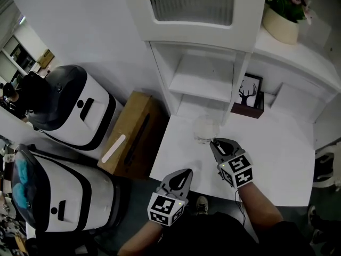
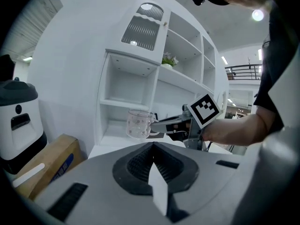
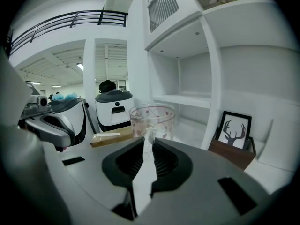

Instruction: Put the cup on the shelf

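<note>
The cup [image 1: 205,129] is clear glass with small pink spots, and it is over the back of the white desk [image 1: 277,159], just in front of the shelf unit [image 1: 205,84]. My right gripper [image 1: 213,142] is shut on the cup's handle. The right gripper view has the cup [image 3: 152,120] straight ahead of the shut jaws, facing the shelf openings [image 3: 187,100]. My left gripper [image 1: 187,173] hovers at the desk's front edge, shut and empty. In the left gripper view the cup [image 2: 138,123] hangs from the right gripper [image 2: 157,124] before the lower shelf [image 2: 124,104].
A framed deer picture [image 1: 250,92] leans in the compartment to the right of the shelf. A flower pot [image 1: 282,21] stands on top of the unit. Left of the desk are a cardboard box [image 1: 133,135] and two white-and-black machines [image 1: 74,108].
</note>
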Action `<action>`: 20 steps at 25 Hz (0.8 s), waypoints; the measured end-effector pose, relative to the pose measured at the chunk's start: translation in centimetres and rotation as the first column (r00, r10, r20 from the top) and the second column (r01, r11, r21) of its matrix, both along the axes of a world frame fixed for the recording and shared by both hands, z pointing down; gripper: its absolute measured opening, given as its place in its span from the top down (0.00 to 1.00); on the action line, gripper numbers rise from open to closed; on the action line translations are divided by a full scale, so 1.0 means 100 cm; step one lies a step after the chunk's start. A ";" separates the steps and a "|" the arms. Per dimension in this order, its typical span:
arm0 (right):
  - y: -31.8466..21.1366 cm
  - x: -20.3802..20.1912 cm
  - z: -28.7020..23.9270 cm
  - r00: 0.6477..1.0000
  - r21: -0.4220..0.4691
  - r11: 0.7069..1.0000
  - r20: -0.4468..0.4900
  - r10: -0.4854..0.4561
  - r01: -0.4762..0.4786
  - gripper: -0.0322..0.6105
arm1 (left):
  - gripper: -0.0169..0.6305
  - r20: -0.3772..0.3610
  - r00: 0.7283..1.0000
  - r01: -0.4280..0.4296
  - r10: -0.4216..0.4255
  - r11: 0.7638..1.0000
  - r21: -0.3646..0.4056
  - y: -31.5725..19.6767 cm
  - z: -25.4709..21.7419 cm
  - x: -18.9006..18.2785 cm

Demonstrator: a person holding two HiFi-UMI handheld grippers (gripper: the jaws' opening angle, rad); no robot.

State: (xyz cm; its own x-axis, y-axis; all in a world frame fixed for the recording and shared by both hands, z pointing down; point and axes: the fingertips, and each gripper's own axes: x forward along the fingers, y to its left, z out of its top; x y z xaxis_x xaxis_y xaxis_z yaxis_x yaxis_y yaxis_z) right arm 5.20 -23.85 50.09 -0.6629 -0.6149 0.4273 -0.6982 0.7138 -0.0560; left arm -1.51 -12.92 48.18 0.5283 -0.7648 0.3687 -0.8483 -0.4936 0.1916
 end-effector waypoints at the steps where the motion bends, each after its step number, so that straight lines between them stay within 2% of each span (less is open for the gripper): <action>1: -0.003 -0.002 0.001 1.000 0.000 1.000 -0.001 0.007 -0.007 0.90 | 0.97 0.000 1.000 -0.011 0.011 1.000 -0.001 -0.003 0.001 -0.001; 10: -0.038 -0.015 0.019 0.994 -0.011 0.994 -0.016 0.105 -0.106 0.90 | 0.97 0.006 0.996 -0.086 0.086 0.996 0.008 -0.037 0.006 -0.020; 20: -0.076 -0.023 0.048 0.982 -0.022 0.983 -0.048 0.183 -0.184 0.90 | 0.97 0.011 0.992 -0.128 0.128 0.992 0.001 -0.065 0.018 -0.036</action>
